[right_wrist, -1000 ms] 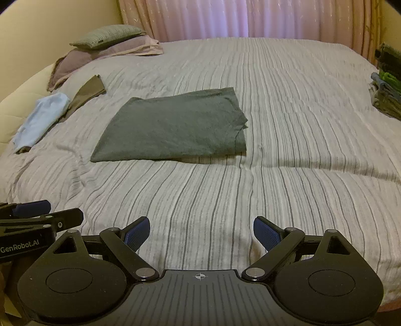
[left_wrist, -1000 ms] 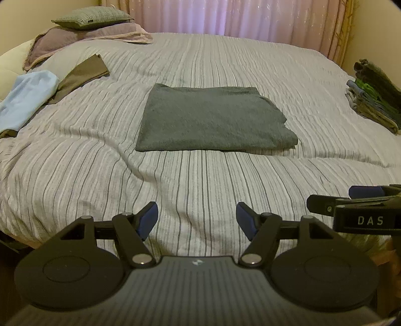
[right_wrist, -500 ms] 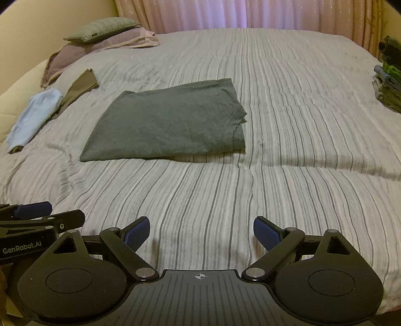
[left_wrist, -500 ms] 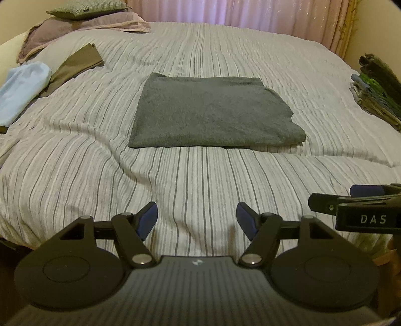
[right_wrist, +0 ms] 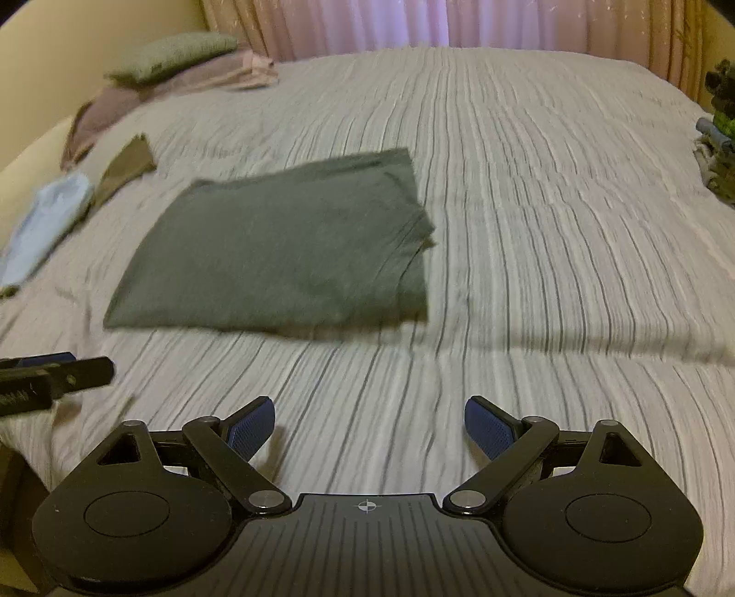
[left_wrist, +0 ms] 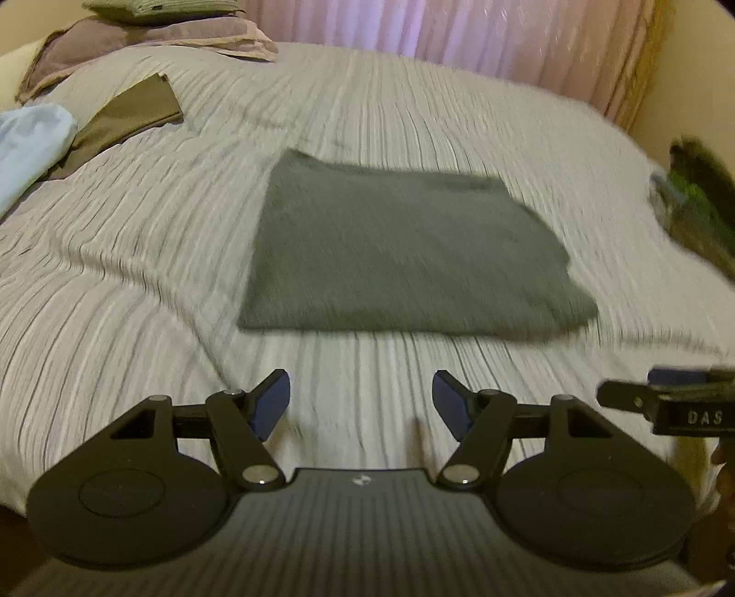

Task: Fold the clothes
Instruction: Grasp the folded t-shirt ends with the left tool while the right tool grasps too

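On the bed: striped cover (left_wrist: 367,119), both views blurred.
Grey garment: the folded grey garment (left_wrist: 404,252) lay flat mid-bed, squared up, its layered edges stacked at the right side, nothing touching it.
Left gripper: the left gripper (left_wrist: 361,403) hung over the near edge of the bed, fingers spread wide, nothing between them, well short of the garment.
Right gripper: the right gripper (right_wrist: 370,429) sat alongside, also over the near edge, blue pads (right_wrist: 487,431) parted and empty.
Left edge: a light blue cloth (left_wrist: 27,147) and an olive piece (left_wrist: 124,115) lay touching each other.
Far left corner: pillows (right_wrist: 174,59) stacked.
Right edge: a pile of folded clothes (left_wrist: 698,202), too smeared to sort.
Beyond the bed: pink curtains (right_wrist: 413,20).
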Tool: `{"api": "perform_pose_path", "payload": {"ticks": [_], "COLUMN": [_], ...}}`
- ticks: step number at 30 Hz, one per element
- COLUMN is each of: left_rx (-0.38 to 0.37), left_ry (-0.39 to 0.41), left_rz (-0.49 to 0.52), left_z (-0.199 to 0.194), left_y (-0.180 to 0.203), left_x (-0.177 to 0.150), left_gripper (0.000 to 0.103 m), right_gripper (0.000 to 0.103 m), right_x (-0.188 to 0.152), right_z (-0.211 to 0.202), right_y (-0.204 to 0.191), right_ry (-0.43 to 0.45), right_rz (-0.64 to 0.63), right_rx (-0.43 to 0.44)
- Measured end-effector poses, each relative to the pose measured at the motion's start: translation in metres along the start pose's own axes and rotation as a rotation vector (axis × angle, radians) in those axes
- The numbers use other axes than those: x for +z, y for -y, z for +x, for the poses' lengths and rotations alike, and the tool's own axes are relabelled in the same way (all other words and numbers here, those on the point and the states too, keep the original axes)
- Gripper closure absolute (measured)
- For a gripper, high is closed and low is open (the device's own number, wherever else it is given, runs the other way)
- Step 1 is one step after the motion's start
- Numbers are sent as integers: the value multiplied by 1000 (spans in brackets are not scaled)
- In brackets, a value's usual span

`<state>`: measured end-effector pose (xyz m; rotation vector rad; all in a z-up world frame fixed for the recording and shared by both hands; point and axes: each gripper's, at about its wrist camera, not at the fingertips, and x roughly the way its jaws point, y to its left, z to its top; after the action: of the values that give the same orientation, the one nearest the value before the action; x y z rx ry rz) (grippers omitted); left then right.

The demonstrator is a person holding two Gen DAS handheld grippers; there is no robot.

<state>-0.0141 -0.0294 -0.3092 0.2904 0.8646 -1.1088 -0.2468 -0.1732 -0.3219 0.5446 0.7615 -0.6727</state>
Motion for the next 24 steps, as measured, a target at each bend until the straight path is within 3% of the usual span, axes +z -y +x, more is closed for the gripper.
{"api": "perform_pose_path", "payload": {"ticks": [4,9,15,20,24], "left_rx": [-74,-150,-270,-314,-350], "left_ry": [18,21,-11,-22,-31], "left_rz": [-76,-153,-250,-287,-316], "left_z": [19,48,89,115,135], "left_y": [-36,-81,-115,-124,-132], "left_x": [27,64,90,98,105], "left_gripper": [47,47,47,52,56], "right_gripper": [11,11,11,11,11], "right_x": [18,47,84,107,124], "right_z": [8,19,52,86,118], "right_y": [42,88,119,130,137], "right_ry": [39,86,76,75,9], "right_rz": [113,239,323,331,351], "right_rx": [102,262,461,507,555]}}
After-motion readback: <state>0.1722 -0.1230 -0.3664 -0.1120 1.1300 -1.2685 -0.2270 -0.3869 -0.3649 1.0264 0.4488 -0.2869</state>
